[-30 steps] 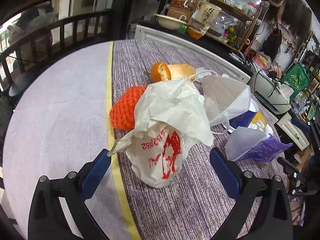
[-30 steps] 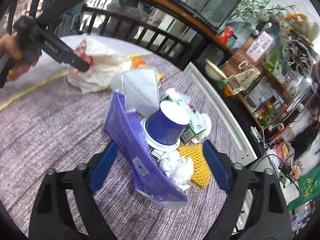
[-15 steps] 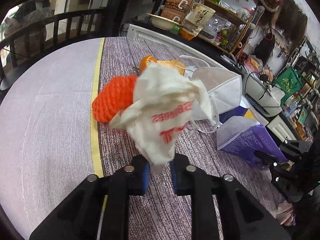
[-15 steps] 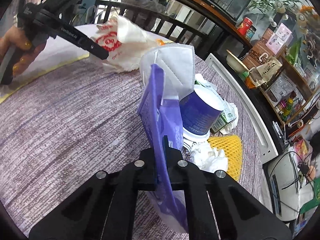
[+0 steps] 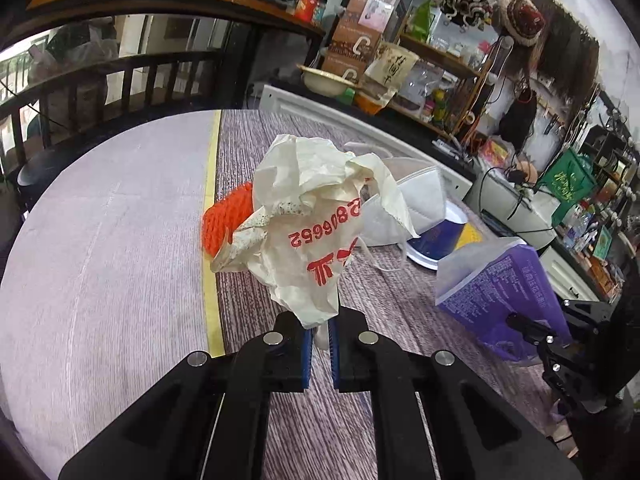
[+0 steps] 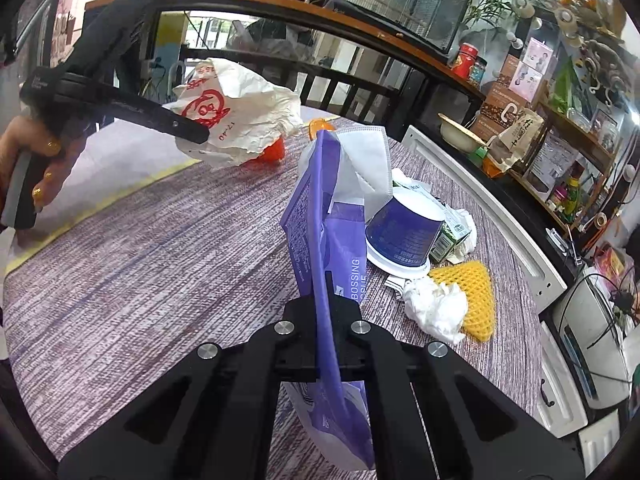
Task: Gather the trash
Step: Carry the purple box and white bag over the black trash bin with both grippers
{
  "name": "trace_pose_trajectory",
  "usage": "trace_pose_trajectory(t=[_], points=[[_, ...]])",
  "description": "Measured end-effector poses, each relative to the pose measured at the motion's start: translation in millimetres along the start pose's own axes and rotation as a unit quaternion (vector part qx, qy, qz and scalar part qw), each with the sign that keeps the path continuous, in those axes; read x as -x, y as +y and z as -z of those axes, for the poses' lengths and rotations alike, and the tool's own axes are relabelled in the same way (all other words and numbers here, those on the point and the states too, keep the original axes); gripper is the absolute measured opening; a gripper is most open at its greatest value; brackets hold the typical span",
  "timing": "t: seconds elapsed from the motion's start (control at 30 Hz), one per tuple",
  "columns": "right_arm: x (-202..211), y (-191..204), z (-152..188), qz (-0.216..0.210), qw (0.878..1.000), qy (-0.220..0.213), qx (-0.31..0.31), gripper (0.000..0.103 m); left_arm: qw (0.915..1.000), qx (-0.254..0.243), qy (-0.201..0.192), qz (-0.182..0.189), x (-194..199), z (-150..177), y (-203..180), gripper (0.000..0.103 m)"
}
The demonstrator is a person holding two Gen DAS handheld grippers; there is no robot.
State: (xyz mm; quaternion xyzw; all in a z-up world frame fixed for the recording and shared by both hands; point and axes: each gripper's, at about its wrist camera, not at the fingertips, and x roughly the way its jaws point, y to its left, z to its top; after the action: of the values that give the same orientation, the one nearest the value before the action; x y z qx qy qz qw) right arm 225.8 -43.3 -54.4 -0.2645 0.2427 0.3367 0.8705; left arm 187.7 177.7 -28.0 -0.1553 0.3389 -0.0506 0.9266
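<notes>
My left gripper (image 5: 319, 340) is shut on a crumpled white paper bag with red print (image 5: 308, 220) and holds it above the table; the bag also shows in the right wrist view (image 6: 236, 120). My right gripper (image 6: 326, 320) is shut on the edge of a purple tissue packet (image 6: 320, 232), lifted off the table; the packet shows at the right of the left wrist view (image 5: 500, 284). On the purple woven tablecloth (image 6: 160, 248) lie a white face mask (image 5: 420, 200), an upturned blue paper cup (image 6: 404, 236), a crumpled white tissue (image 6: 436, 308), a yellow foam net (image 6: 468, 292) and an orange foam net (image 5: 228, 220).
A small green carton (image 6: 448, 238) and more crumpled paper lie behind the cup. An orange fruit (image 6: 318, 125) sits behind the mask. A white rail (image 6: 492, 216) borders the table's far side, with cluttered shelves (image 5: 440, 60) beyond. A yellow stripe (image 5: 212, 220) crosses the table.
Both grippers closed from wide open: the left on the white paper bag, the right on the purple packet. Both items have since been lifted off the table.
</notes>
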Motion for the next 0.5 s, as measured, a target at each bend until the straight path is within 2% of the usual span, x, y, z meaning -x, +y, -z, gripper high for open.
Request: trace_pose_trajectory(t=[0.23,0.5], points=[[22.9,4.6,9.2,0.006,0.999,-0.028,-0.027,0.001,0.9995,0.011,-0.016,0.024,19.7,16.9,-13.5,0.007],[48.8,6.2,17.8,0.012,0.997,-0.058,-0.055,0.001,0.9982,-0.014,-0.045,0.038,35.5,27.4,-47.4,0.007]])
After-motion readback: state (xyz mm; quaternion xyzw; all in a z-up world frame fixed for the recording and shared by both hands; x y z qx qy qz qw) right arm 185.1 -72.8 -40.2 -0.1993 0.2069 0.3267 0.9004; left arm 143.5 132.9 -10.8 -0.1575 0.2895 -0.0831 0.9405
